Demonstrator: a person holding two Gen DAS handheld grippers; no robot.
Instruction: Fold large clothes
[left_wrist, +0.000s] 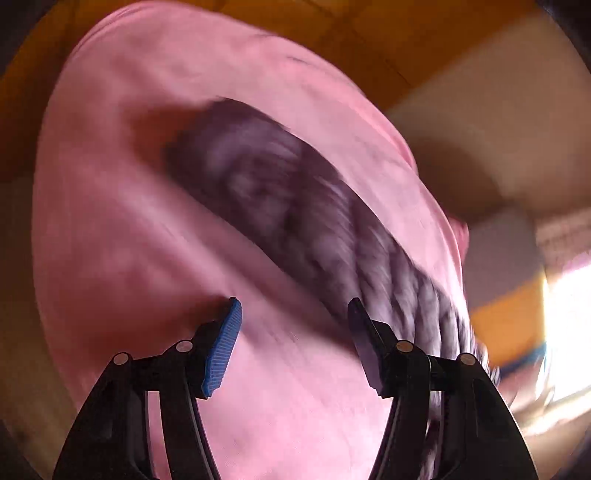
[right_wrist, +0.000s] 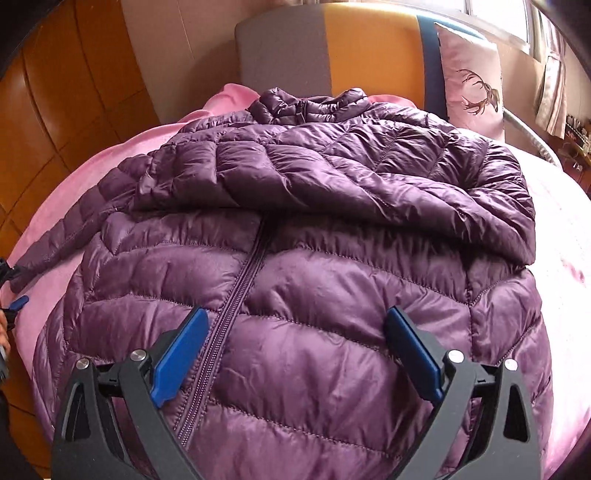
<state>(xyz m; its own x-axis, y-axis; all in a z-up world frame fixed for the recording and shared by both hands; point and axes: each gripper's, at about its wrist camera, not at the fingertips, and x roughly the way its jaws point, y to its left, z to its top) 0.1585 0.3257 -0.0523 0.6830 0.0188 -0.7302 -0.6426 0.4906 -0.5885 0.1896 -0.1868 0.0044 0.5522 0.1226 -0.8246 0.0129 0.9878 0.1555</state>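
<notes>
While the purple puffer jacket (right_wrist: 295, 258) lies zipped, front up, on the pink blanket (right_wrist: 74, 177), its zipper (right_wrist: 236, 291) runs from between the right gripper (right_wrist: 295, 354) jaws up toward the collar (right_wrist: 303, 105) at the far end. Right jaws spread wide, holding nothing, poised right over the jacket's lower body, zipper nearer the left finger. One sleeve (right_wrist: 388, 173) is folded across the chest beyond the jaws; the other sleeve (right_wrist: 66, 236) trails off to the left onto the blanket. Left gripper (left_wrist: 293, 343) jaws also spread, empty, over bare pink blanket (left_wrist: 129, 221); the jacket (left_wrist: 295, 210) shows as a dark blurred band ahead of and right of those jaws, view heavily motion-blurred. Beyond the jacket: headboard (right_wrist: 332, 51) in grey and orange, deer-print pillow (right_wrist: 472, 77) far right, wooden wardrobe (right_wrist: 62, 92) far left.
</notes>
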